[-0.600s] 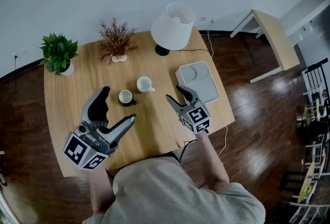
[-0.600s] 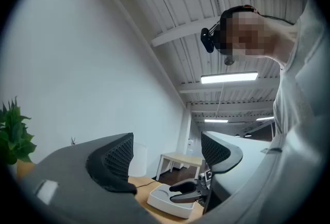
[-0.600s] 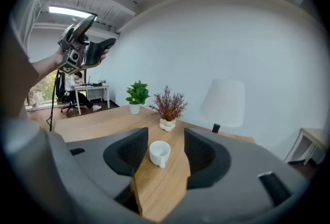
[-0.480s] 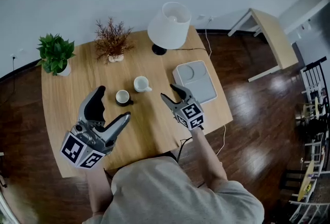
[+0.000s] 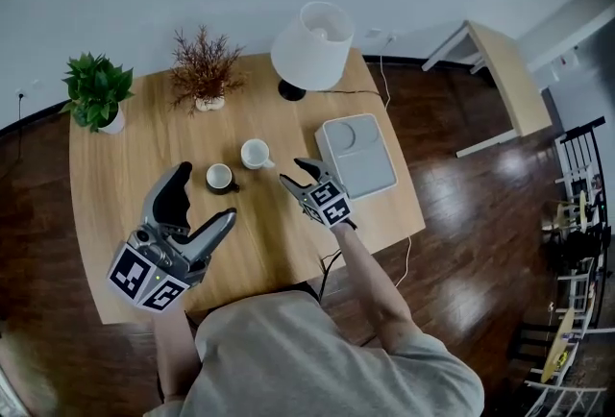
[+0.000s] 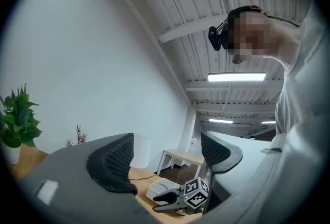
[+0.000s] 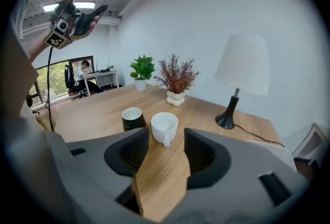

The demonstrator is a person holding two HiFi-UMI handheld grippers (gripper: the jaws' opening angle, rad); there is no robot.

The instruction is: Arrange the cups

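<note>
Standing side by side near the middle of the surface (image 5: 125,184) are a white cup (image 5: 255,153) and a black cup (image 5: 219,177), the white one nearer the right edge. The right claw (image 5: 291,171) is held wide open and empty, angled down just short of the white cup without touching it. The left claw (image 5: 206,192) is also held wide open with nothing in it, raised over the near left part of the surface.

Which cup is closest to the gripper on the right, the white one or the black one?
The white cup. It sits just ahead of the right gripper, whose jaws stand open and empty; the black cup stands farther off, beside it.
</note>
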